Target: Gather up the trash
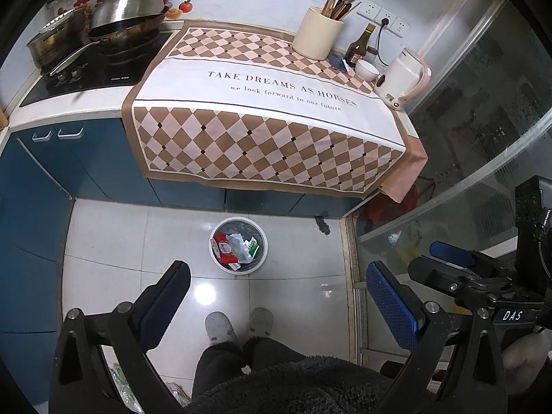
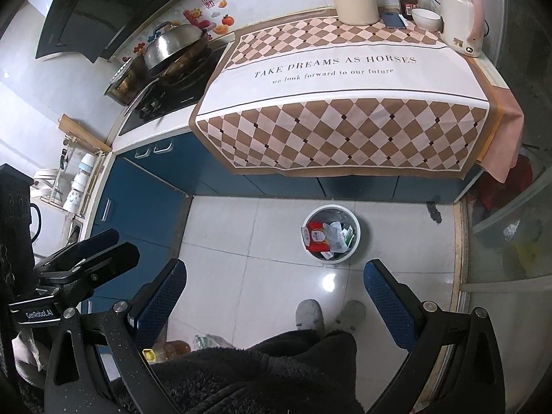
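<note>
Ahead of both tools, on the pale tiled floor [image 1: 114, 241]: one round white waste bin [image 1: 238, 269] with a grey liner, holding several pieces of crumpled packaging [image 1: 234, 246], red, white and green; exact count not readable. Beyond the bin, one row of blue cabinet doors [image 1: 86, 169] under one counter draped with a brown-and-pink checked cloth [image 1: 262, 145] bearing printed lettering.

Counted on the cloth's far edge: one cream ribbed utensil holder [image 1: 319, 32], one dark brown glass bottle [image 1: 360, 46], one small white bowl [image 1: 366, 70], one white-and-pink electric kettle [image 1: 402, 81], one dark flat phone-like item [image 1: 338, 62]. Far left of the tools: one black hob [image 1: 100, 69] with one steel wok [image 1: 127, 17] and one lidded steel pot [image 1: 51, 41].

Left gripper [image 1: 276, 293]: two blue-padded fingers [image 1: 390, 305] spread wide apart, nothing between them, held high and tilted down toward the floor, bin just ahead of the gap. Right gripper [image 2: 276, 289]: same posture, blue pads [image 2: 388, 303] wide apart, empty, bin ahead and slightly right of centre [image 2: 331, 255]. Seen side by side: right tool just beside the left tool's right finger.

Below the gaps: two grey slippers [image 1: 220, 326], dark fleece garment [image 1: 276, 386].
</note>
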A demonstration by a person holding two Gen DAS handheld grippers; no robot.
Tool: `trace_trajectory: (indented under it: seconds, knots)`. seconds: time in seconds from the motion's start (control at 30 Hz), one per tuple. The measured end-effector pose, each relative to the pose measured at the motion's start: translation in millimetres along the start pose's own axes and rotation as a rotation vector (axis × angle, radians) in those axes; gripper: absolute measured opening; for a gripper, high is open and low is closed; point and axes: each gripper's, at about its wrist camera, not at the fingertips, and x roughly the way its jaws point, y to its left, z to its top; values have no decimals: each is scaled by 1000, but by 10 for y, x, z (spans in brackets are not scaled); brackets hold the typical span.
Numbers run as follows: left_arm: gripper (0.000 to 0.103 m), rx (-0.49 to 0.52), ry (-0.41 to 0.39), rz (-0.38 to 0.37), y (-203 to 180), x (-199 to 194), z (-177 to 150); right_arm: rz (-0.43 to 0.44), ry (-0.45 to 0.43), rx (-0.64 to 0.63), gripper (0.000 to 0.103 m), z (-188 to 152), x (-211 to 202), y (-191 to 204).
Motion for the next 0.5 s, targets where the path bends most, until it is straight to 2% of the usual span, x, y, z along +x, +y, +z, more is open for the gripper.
trace_trajectory:
  seconds: [0.5]
  knots:
    - [103,-10,19,-20,-35,44,-36,25,31,16,103,-54,48,-49]
